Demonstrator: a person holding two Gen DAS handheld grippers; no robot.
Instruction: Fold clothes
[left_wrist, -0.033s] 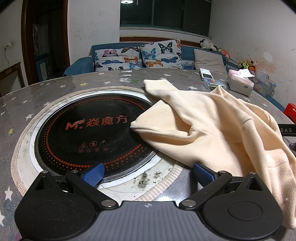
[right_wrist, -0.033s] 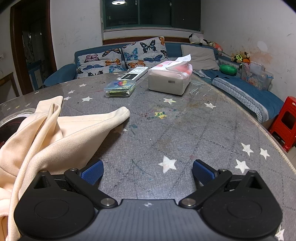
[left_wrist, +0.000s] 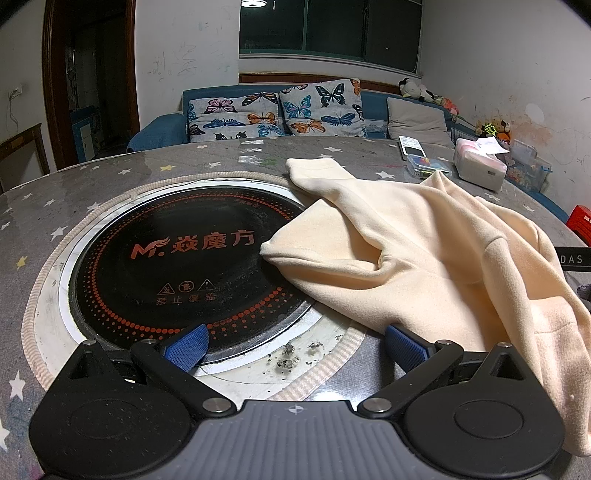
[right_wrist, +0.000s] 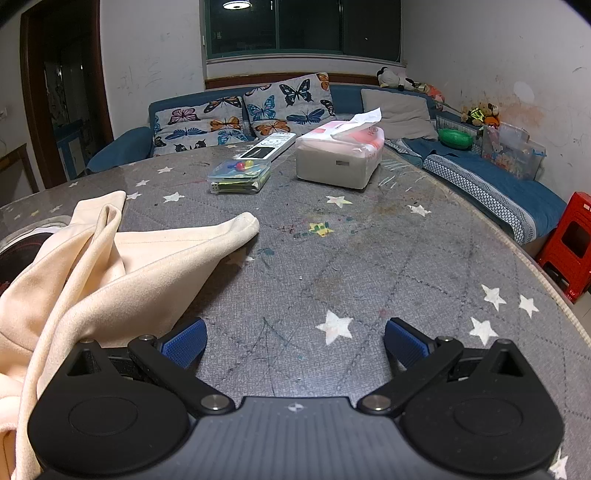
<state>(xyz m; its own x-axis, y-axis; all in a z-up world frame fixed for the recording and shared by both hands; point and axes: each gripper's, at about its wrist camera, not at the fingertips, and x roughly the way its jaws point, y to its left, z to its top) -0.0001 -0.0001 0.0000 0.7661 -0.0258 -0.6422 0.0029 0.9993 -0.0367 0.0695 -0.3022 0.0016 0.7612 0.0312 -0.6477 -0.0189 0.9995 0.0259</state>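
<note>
Left gripper (left_wrist: 295, 345): jaws spread wide, nothing between the blue pads (left_wrist: 186, 347). It hovers low over the near rim of the round table (left_wrist: 92, 177), aimed across the built-in induction cooktop (left_wrist: 177, 258). Some crumbs lie on the cooktop's white ring just ahead of the pads.

Right gripper (right_wrist: 295, 345): likewise released, jaws wide, empty. It looks over bare star-print tablecloth; its left pad (right_wrist: 184, 345) sits just beside the garment's edge, not touching as far as can be told.

Cream garment (left_wrist: 424, 258): lies crumpled and unfolded on the table between the two grippers, to the right of the left gripper and to the left of the right one. One corner drapes over the black glass of the cooktop; one sleeve (left_wrist: 317, 177) reaches toward the far side, another (right_wrist: 207, 236) stretches out flat to the right. A raised ridge runs through the middle, so the cloth is bunched, not spread.

Judgement: folding not yet begun. With both jaws apart on either side of the cloth, the stance suits a two-point pickup at the near hem to flatten it first.

Farther off: clear plastic box (right_wrist: 240, 177), remote control (right_wrist: 269, 146) and tissue pack (right_wrist: 340, 158), well apart from the garment. Beyond the table, a blue sofa (right_wrist: 122, 151) with butterfly cushions.
</note>
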